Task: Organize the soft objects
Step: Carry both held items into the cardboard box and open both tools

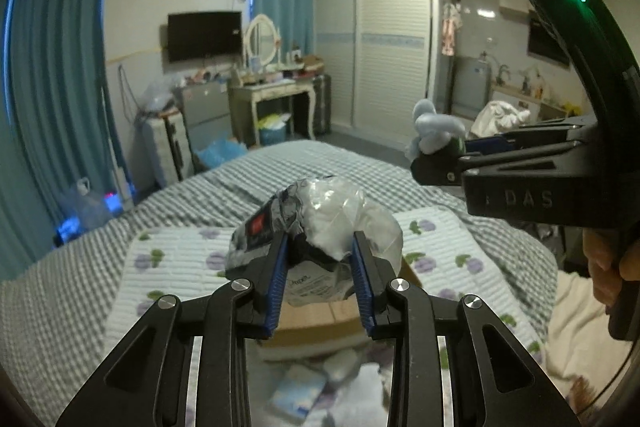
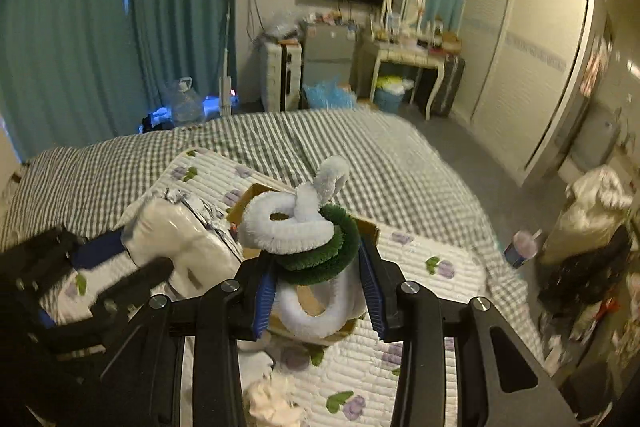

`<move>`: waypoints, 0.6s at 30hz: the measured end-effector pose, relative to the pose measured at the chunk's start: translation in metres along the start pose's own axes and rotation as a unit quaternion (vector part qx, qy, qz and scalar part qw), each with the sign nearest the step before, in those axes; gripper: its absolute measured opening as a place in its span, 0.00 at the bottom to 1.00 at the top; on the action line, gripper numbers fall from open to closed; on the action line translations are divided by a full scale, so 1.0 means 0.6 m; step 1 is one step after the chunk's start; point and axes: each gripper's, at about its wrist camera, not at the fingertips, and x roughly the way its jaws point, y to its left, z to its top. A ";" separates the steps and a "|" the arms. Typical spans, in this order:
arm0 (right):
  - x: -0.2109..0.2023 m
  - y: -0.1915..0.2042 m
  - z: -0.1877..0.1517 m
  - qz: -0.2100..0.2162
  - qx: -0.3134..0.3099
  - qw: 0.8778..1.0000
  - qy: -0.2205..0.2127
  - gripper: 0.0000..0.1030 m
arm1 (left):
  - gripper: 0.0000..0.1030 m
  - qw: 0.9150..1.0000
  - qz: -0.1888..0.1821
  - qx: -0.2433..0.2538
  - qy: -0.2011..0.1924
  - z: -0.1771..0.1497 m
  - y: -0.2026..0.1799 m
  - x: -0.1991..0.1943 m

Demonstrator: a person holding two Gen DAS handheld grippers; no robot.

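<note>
Two soft things are up in the air over the bed! Centre of the left wrist view, a plastic-wrapped white pack (image 1: 316, 227) with black-and-grey printing on its left end sits pinched between the blue pads of the left gripper (image 1: 320, 247), jaws pressed in on both its sides. In the right wrist view that same pack shows at middle left, white and shiny, with the left gripper (image 2: 132, 255) reaching in from the lower left edge.

Over to the right gripper (image 2: 318, 271): its jaws are squeezed onto a tangle of fuzzy twisted rods (image 2: 308, 227), white loops knotted with a dark green ring, one white end curling up toward frame centre. From the left wrist view the same bundle looks pale blue-grey at centre right, poking out of the right gripper (image 1: 436, 155), and the person's hand (image 1: 608, 263) grips the handle at the right edge.

Directly behind both loads sits an open cardboard box (image 2: 370, 225), resting on a white quilted mat with purple flowers (image 2: 420, 267), which lies on the grey checked bedspread (image 2: 280, 139). Some crumpled white material (image 2: 268, 403) lies on the mat at the bottom of the right wrist view.

Further back: teal curtains (image 1: 56, 67) at left, a wall television (image 1: 204, 35), a dressing table with an oval mirror (image 1: 268, 87), and a sliding wardrobe (image 1: 376, 39) at upper right.
</note>
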 end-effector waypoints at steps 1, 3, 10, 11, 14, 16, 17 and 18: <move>0.030 -0.008 0.008 0.002 0.007 1.000 0.011 0.37 | 0.29 1.000 -0.002 0.000 0.000 0.001 0.003 0.015; 0.082 -0.020 0.014 0.004 0.014 0.999 0.031 0.37 | 0.29 1.000 0.000 -0.001 -0.002 -0.001 0.008 0.055; 0.228 -0.055 -0.029 0.038 0.058 0.994 0.081 0.37 | 0.29 1.000 0.007 -0.002 0.026 -0.020 0.016 0.146; 0.239 -0.060 -0.038 0.042 0.066 0.993 0.086 0.38 | 0.29 0.999 0.005 -0.001 0.032 -0.025 0.014 0.148; 0.255 -0.080 -0.058 0.058 0.087 0.990 0.092 0.49 | 0.35 0.999 0.016 0.003 0.050 -0.036 0.011 0.160; 0.253 -0.091 -0.066 0.062 0.103 0.989 0.091 0.58 | 0.35 0.998 0.028 0.002 0.053 -0.041 0.008 0.161; 0.252 -0.092 -0.065 0.062 0.106 0.988 0.089 0.63 | 0.43 0.998 0.034 0.004 0.053 -0.041 0.005 0.159; 0.246 -0.095 -0.065 0.056 0.108 0.989 0.087 0.66 | 0.61 0.998 0.039 0.005 0.052 -0.042 0.002 0.154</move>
